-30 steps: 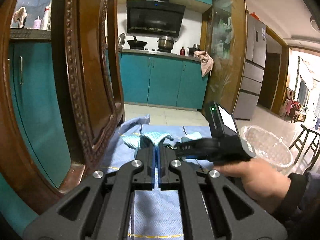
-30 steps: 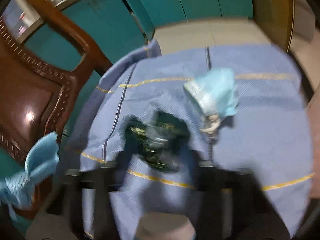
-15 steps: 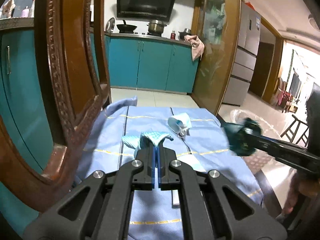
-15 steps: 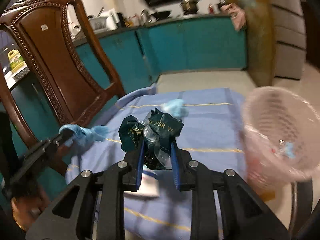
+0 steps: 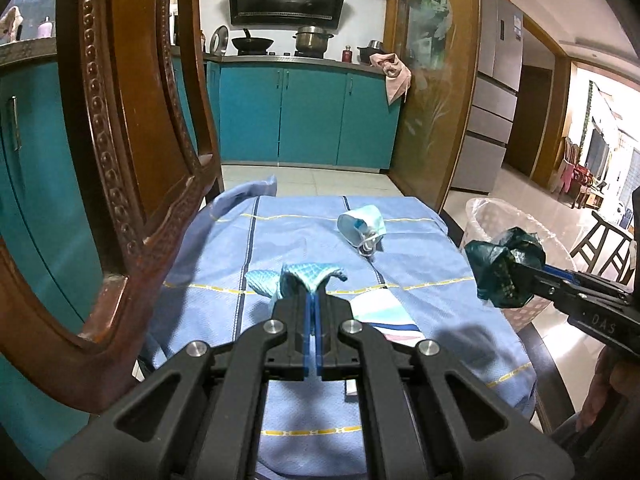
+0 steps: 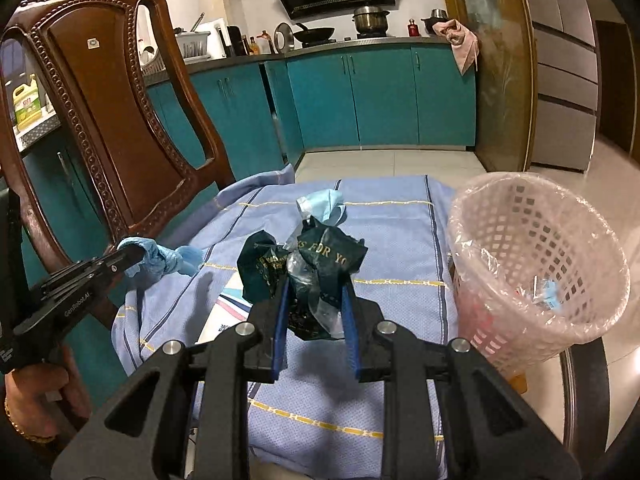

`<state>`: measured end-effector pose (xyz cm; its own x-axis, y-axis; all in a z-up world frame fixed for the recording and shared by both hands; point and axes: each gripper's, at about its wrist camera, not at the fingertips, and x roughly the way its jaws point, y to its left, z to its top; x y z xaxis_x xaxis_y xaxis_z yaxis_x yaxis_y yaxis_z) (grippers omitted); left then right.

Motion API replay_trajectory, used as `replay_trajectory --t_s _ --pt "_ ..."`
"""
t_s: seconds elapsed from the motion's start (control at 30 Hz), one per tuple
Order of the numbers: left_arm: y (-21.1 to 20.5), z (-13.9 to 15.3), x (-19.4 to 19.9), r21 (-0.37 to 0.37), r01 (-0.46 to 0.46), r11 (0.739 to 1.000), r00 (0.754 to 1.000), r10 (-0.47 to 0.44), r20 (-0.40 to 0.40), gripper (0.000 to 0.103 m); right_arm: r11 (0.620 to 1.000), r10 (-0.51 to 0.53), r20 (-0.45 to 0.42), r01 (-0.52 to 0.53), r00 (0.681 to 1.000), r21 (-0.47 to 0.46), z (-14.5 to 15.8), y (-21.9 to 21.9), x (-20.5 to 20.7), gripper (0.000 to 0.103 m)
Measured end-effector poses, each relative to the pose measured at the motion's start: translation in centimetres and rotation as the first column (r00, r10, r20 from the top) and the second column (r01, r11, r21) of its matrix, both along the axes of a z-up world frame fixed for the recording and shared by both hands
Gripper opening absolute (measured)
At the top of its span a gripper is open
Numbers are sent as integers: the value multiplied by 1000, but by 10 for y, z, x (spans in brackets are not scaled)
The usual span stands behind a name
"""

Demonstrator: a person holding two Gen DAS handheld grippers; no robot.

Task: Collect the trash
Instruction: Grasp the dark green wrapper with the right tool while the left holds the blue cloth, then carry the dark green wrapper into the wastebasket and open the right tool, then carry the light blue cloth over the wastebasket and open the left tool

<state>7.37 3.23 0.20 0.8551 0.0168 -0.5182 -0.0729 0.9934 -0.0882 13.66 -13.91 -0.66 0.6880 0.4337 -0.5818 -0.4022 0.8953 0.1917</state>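
I hold the right tongs (image 6: 314,280) clamped on a crumpled dark green wrapper (image 6: 310,268); its gold-lettered foil and a clear film bulge out between and above the two blue pads. The left tongs (image 5: 311,292) are fully closed on a light blue wad (image 5: 298,276), pinched at its middle so both ends flare out past the tips.

Handling, as I judge it: both pieces are light, soft and crushable. The wrapper film looks slick, so I would grip it across the bunched centre, as now, not at a loose flap. The wad is limp; a central pinch keeps it from drooping free.

Outward from the tongs: a used blue face mask (image 5: 362,226) lies on the blue cloth covering the desk (image 5: 280,232), well beyond the left tongs. A flat printed packet (image 5: 384,316) lies on the cloth just behind the left tips. The lined pink waste basket (image 6: 532,264) stands at the right edge of the desk, with some scraps already inside. A carved wooden chair (image 6: 108,120) stands at the left.

Change from a second ago: the right tongs were low over the cloth with the wrapper, in a blurred view; they now hold it raised near the basket, not yet over its mouth. The left tongs have kept their grip and have hardly shifted
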Motion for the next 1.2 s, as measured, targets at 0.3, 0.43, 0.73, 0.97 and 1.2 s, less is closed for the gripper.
replay_trajectory --t_s 0.3,0.43,0.73,0.97,1.2 --pt "1 1 -2 3 -1 1000 1000 1 7 3 983 -184 135 182 974 31 26 -42 16 25" --pt "2 0 -2 4 0 1000 1000 0 4 3 903 -428 101 420 898 94 24 -115 60 27" --pt "-11 0 -2 23 44 999 999 -45 10 3 753 -587 -73 577 806 315 4 -190 52 89" --pt "-64 25 -2 57 191 980 979 -194 59 3 662 -659 13 572 752 484 19 -202 -17 100" --pt "-176 79 68 -34 451 892 889 -445 110 3 557 -739 28 588 673 586 20 -220 -51 100"
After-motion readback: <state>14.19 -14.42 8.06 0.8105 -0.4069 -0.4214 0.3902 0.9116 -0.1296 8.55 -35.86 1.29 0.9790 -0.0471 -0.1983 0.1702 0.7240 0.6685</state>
